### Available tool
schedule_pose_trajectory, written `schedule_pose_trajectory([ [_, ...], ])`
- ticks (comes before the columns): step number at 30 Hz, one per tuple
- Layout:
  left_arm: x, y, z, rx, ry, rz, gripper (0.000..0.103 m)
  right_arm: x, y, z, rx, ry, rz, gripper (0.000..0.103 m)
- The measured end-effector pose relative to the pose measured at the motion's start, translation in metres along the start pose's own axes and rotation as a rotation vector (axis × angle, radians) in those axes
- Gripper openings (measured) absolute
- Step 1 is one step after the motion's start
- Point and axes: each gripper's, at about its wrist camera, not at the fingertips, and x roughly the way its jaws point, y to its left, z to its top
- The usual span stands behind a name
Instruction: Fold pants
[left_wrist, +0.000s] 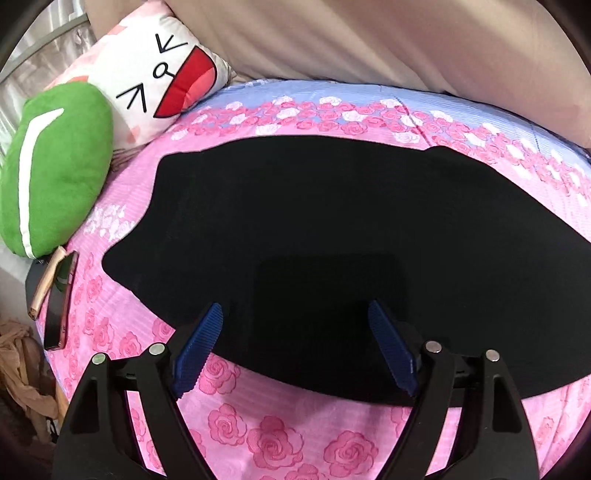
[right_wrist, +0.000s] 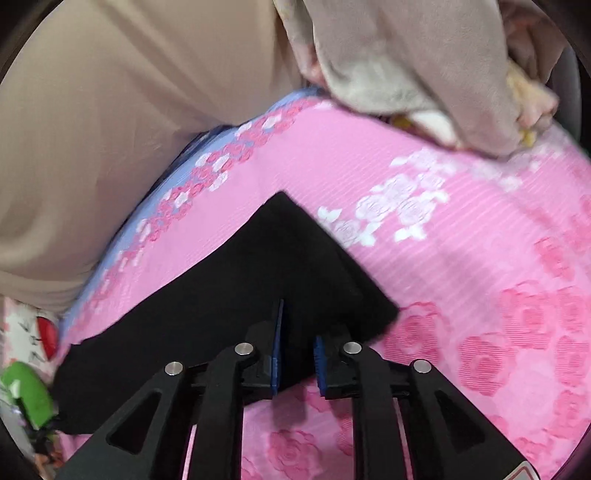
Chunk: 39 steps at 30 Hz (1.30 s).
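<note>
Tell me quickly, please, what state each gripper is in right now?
Left gripper: open, above the black pants, holding nothing.
Right gripper: nearly shut, pinching the pants' edge.

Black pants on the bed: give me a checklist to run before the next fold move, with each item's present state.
1. Black pants lie flat on the pink rose sheet: ok.
2. Left gripper open, blue pads spread over the near edge, nothing held: ok.
3. Right gripper has fabric between its pads at the corner: cannot tell; a narrow gap shows between the pads.
4. Phone and green cushion off the pants: ok.
5. Beige blanket off the pants: ok.
6. Waistband or leg end at each gripper: cannot tell.
</note>
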Motion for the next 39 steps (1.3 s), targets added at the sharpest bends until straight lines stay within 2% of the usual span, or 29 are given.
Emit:
schedule_pose_trajectory([
  [2, -0.003, 0.003, 0.002, -0.003, -0.018, 0.027, 0.079, -0.021, 0.009, -0.007, -0.029, -0.073, -0.087, 0.02],
  [3, -0.004, 0.005, 0.004, -0.004, -0.026, 0.033, 0.079, -0.032, 0.013, -0.012, -0.036, -0.108, -0.108, 0.026],
  [6, -0.007, 0.007, 0.018, -0.018, -0.051, 0.03, 0.079, -0.061, 0.047, -0.022, -0.131, -0.176, -0.095, 0.03],
  [7, -0.007, 0.004, 0.027, -0.017, -0.069, 0.019, 0.08, -0.064, 0.062, -0.025, -0.167, -0.178, -0.069, 0.03],
  [8, -0.005, -0.001, 0.036, -0.009, -0.084, 0.01, 0.086, -0.065, 0.08, -0.029, -0.205, -0.173, -0.031, 0.034],
  [9, -0.001, -0.005, 0.043, 0.003, -0.09, 0.006, 0.088, -0.063, 0.098, -0.035, -0.234, -0.16, 0.008, 0.039],
  [11, 0.029, -0.014, 0.065, 0.013, -0.061, 0.046, 0.088, -0.049, 0.127, -0.053, -0.286, -0.121, 0.062, 0.039],
  [13, 0.074, -0.017, 0.082, 0.019, 0.006, 0.13, 0.087, -0.033, 0.148, -0.067, -0.326, -0.085, 0.091, 0.039],
  [14, 0.09, -0.013, 0.086, -0.001, 0.013, 0.155, 0.089, -0.023, 0.159, -0.074, -0.346, -0.065, 0.094, 0.039],
  [15, 0.092, -0.009, 0.089, -0.024, -0.01, 0.146, 0.089, -0.016, 0.167, -0.08, -0.358, -0.051, 0.094, 0.039],
  [17, 0.085, -0.005, 0.094, -0.04, -0.002, 0.135, 0.083, -0.007, 0.176, -0.087, -0.374, -0.028, 0.089, 0.039],
  [22, 0.031, -0.016, 0.08, 0.021, -0.122, 0.087, 0.084, 0.009, 0.177, -0.087, -0.348, -0.011, 0.047, 0.039],
  [24, 0.015, -0.028, 0.07, 0.056, -0.16, 0.074, 0.086, 0.009, 0.199, -0.093, -0.388, 0.004, 0.093, 0.04],
  [27, 0.0, -0.038, 0.057, 0.08, -0.19, 0.045, 0.087, 0.008, 0.253, -0.113, -0.498, 0.036, 0.192, 0.04],
  [29, -0.008, -0.042, 0.049, 0.074, -0.183, -0.003, 0.087, 0.02, 0.3, -0.129, -0.576, 0.097, 0.276, 0.034],
  [32, -0.011, -0.041, 0.041, 0.066, -0.164, -0.031, 0.088, 0.044, 0.377, -0.16, -0.721, 0.183, 0.369, 0.008],
  [35, -0.008, -0.03, 0.033, 0.05, -0.146, -0.012, 0.088, 0.075, 0.445, -0.185, -0.786, 0.267, 0.436, 0.005],
  [39, 0.001, -0.011, 0.026, 0.036, -0.127, 0.029, 0.089, 0.113, 0.516, -0.215, -0.873, 0.309, 0.409, 0.005],
])
